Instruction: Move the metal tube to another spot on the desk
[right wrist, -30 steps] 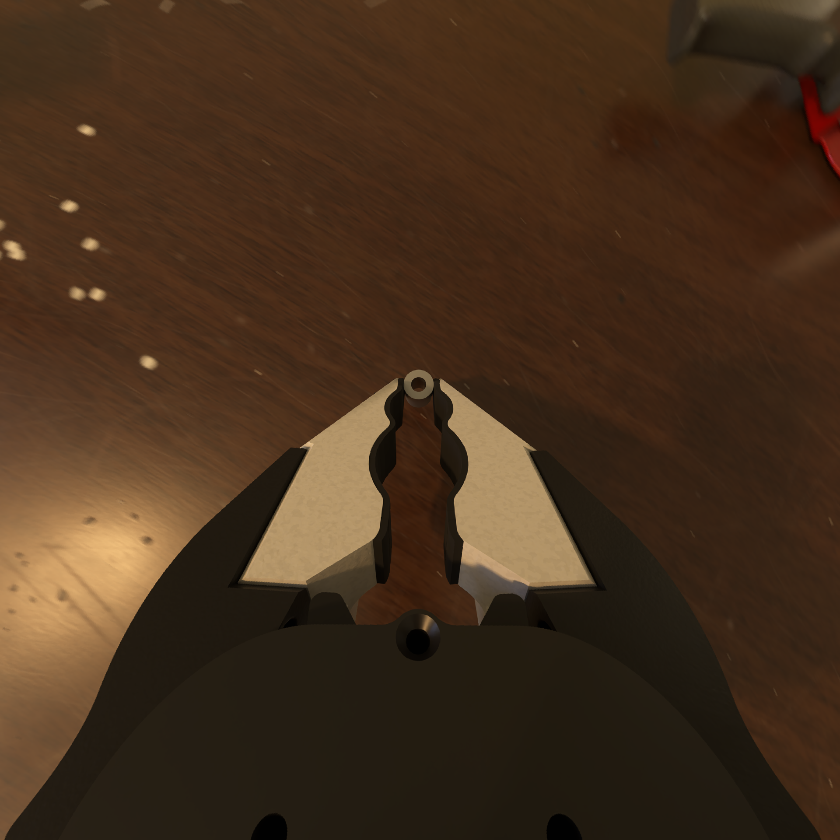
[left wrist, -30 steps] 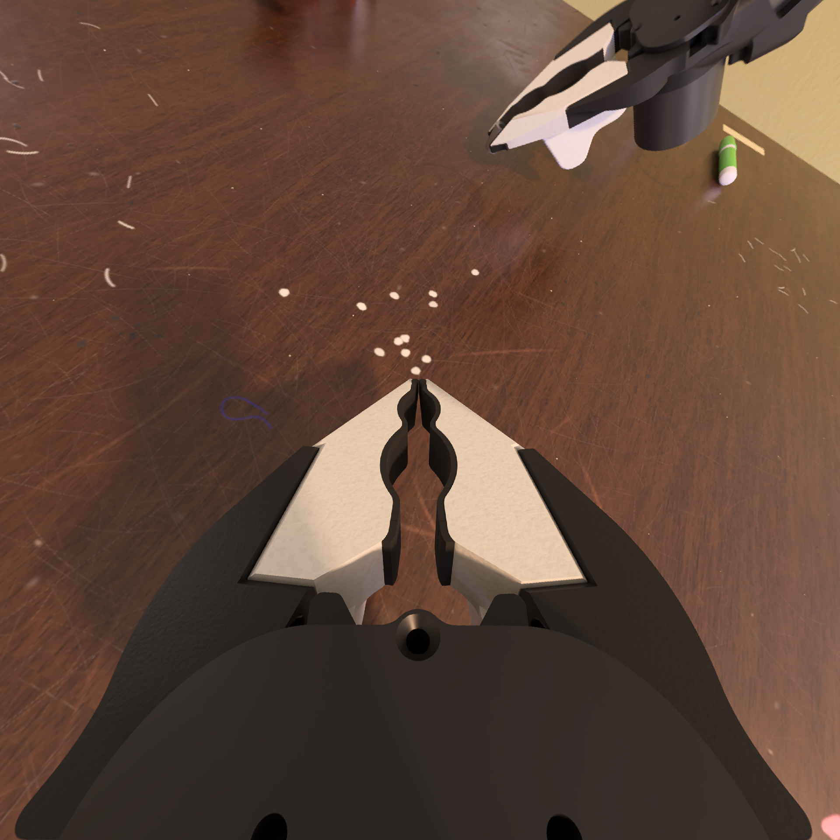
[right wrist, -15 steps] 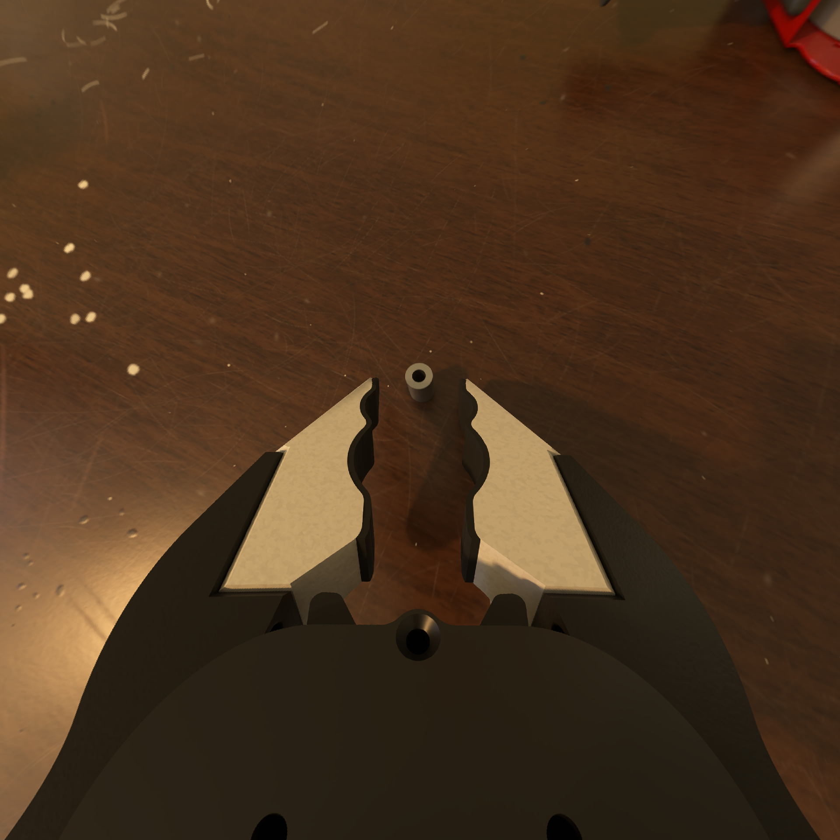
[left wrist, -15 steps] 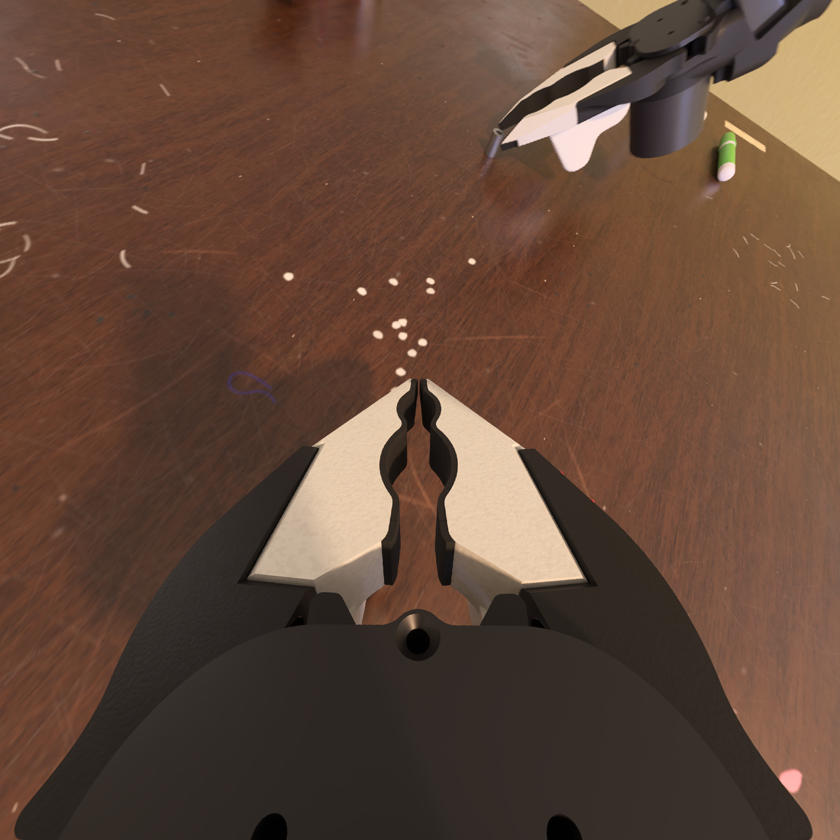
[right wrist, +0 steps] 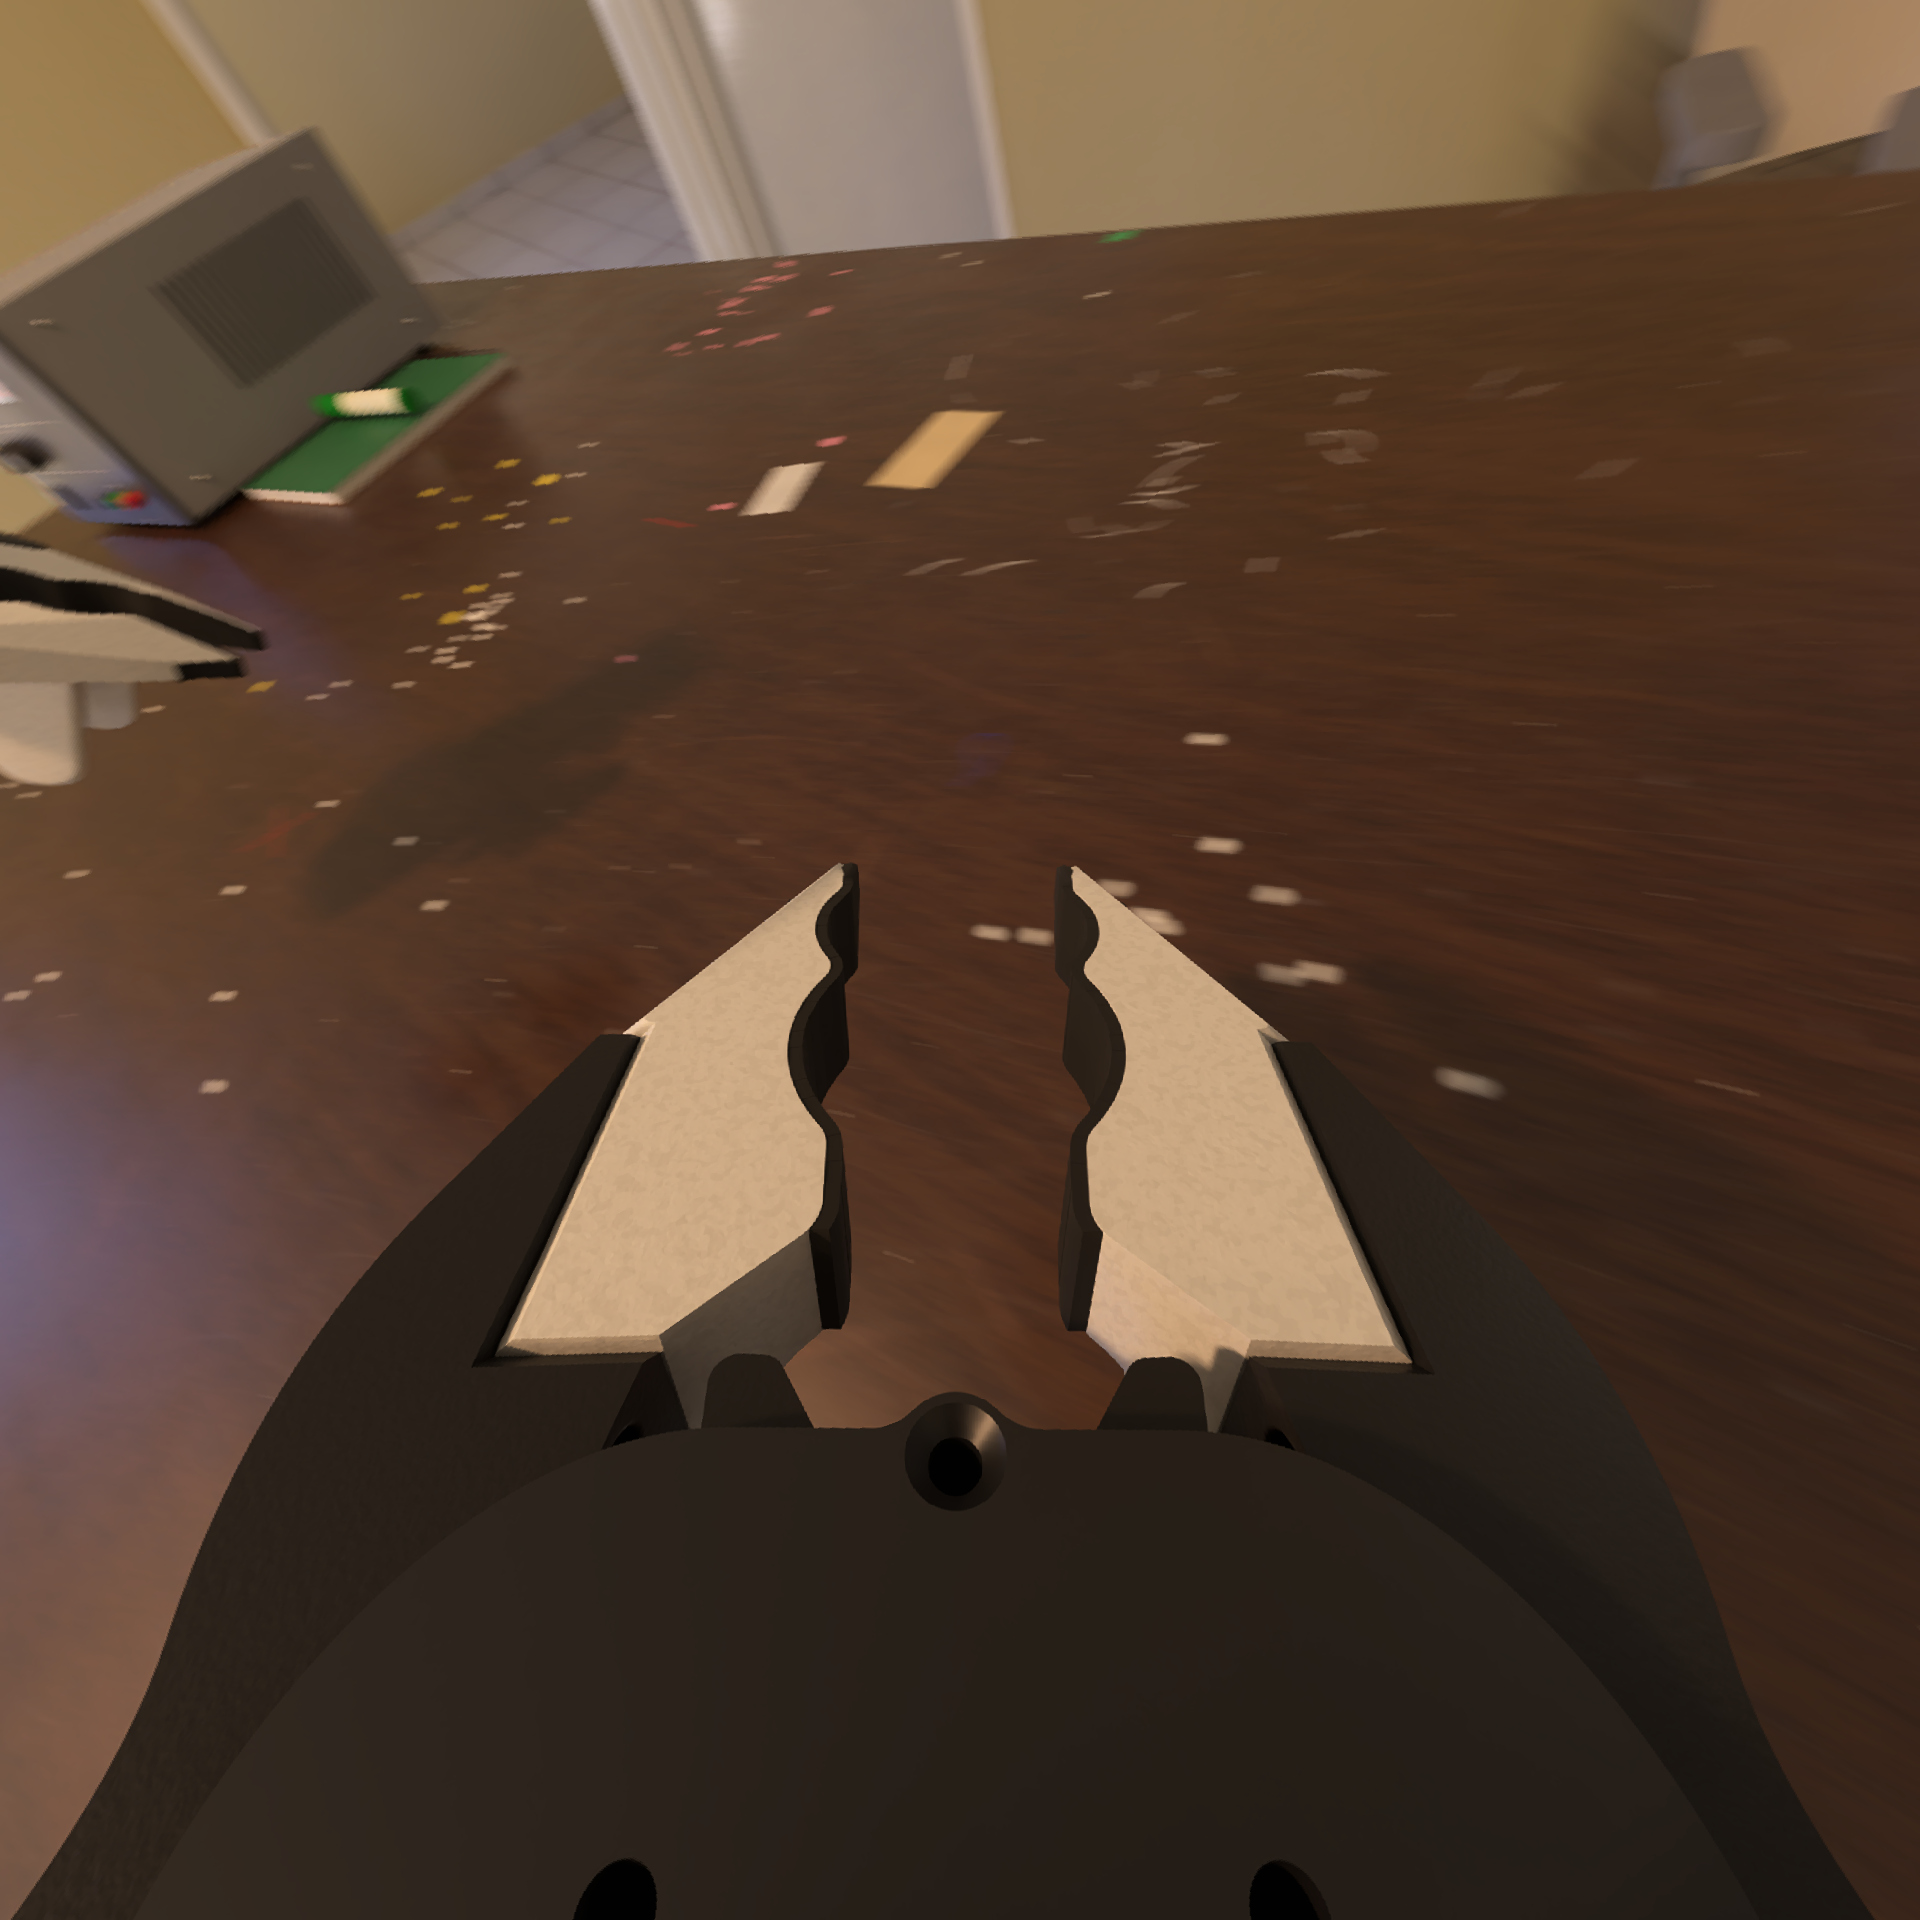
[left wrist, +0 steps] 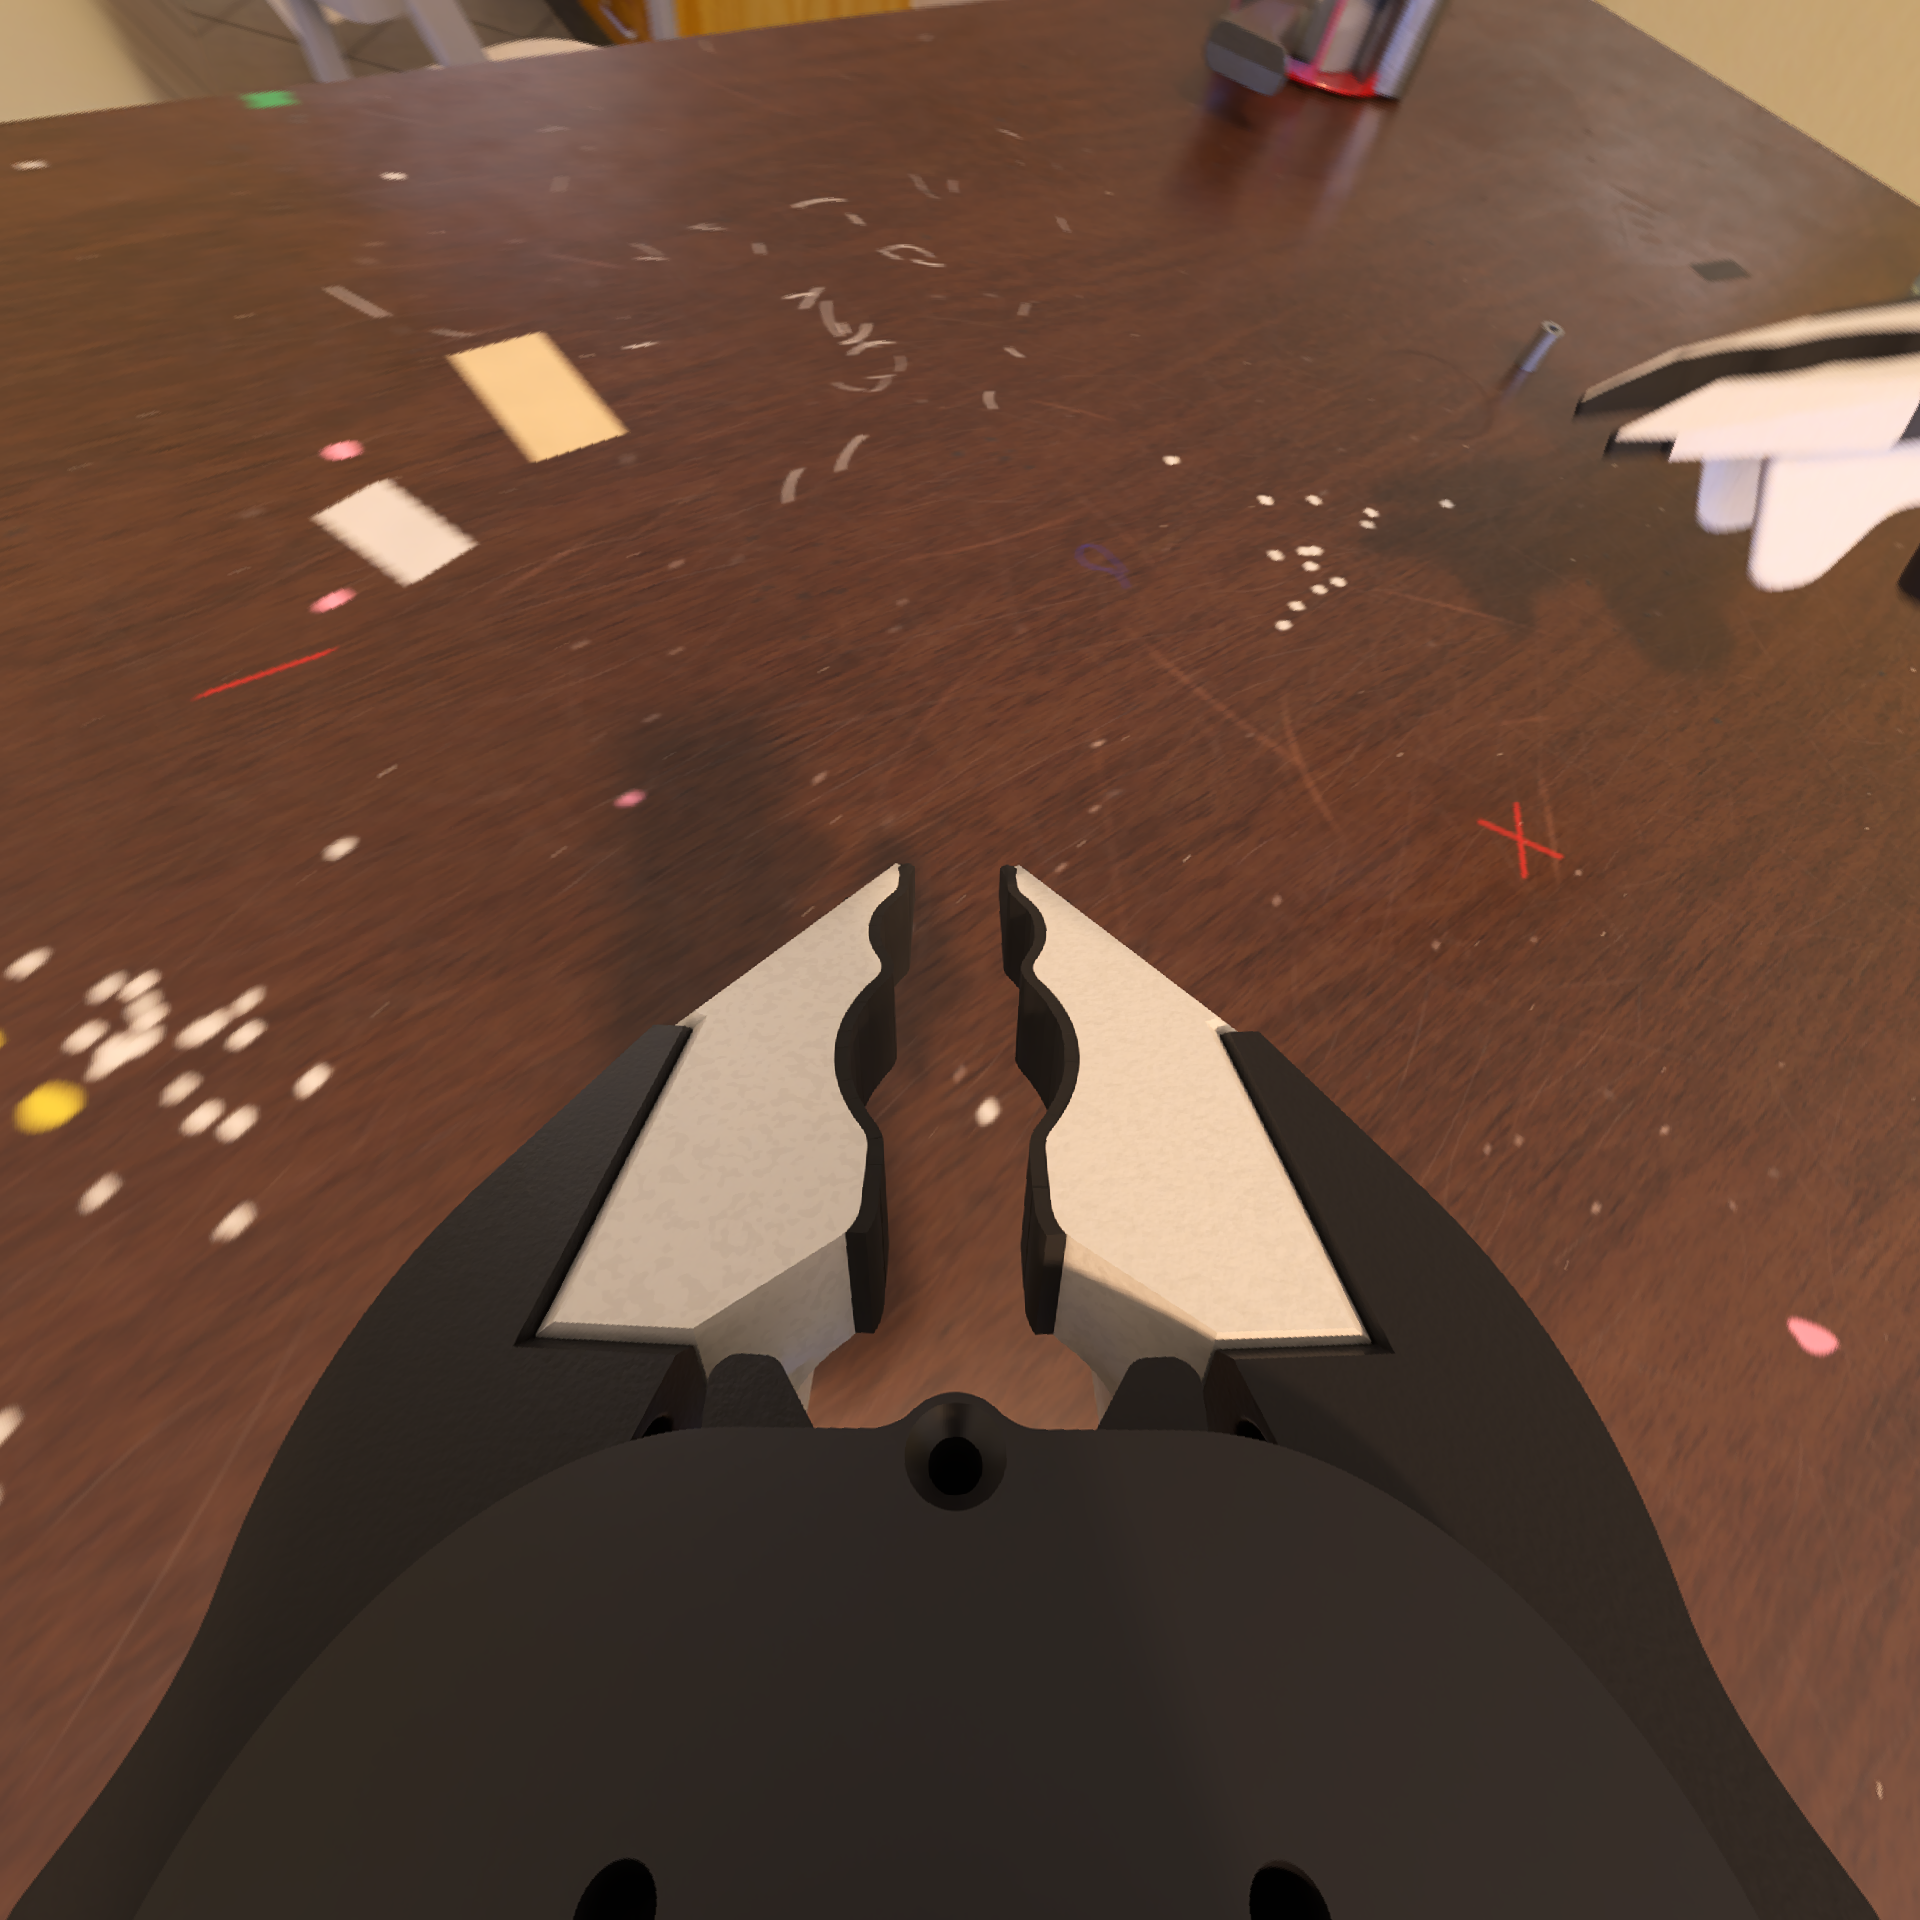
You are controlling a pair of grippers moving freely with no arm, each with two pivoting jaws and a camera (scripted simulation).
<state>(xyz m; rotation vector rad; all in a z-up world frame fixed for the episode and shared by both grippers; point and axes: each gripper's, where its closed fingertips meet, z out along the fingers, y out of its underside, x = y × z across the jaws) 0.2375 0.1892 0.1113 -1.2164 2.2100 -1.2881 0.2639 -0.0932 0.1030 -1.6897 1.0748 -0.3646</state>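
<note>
The left gripper (left wrist: 956, 883) is parted, with a moderate gap between its two white fingers (left wrist: 748, 1132). Nothing lies between the jaws; only the brown desk (left wrist: 935, 644) shows through the gap. The gripper hangs above the desk surface and touches no object.

The right gripper (right wrist: 956, 883) is also parted, its gap wider than that of the left. The jaws are empty, and no object contacts either finger (right wrist: 707, 1153). In the left wrist view this gripper appears at the right edge, above the desk, its tips pointing left.

The metal tube (left wrist: 1536, 351) lies on the desk, far right in the left wrist view, just beyond the tips of the right gripper and apart from them. Its open end faces away from the camera. It is not visible in the right wrist view.

Other items on the desk: a tan rectangle (left wrist: 535, 395), a white rectangle (left wrist: 393, 530), a red cross mark (left wrist: 1520, 840), scattered white specks (left wrist: 1304, 571), a grey box (right wrist: 197, 332) and a green board (right wrist: 384, 431) beside it.
</note>
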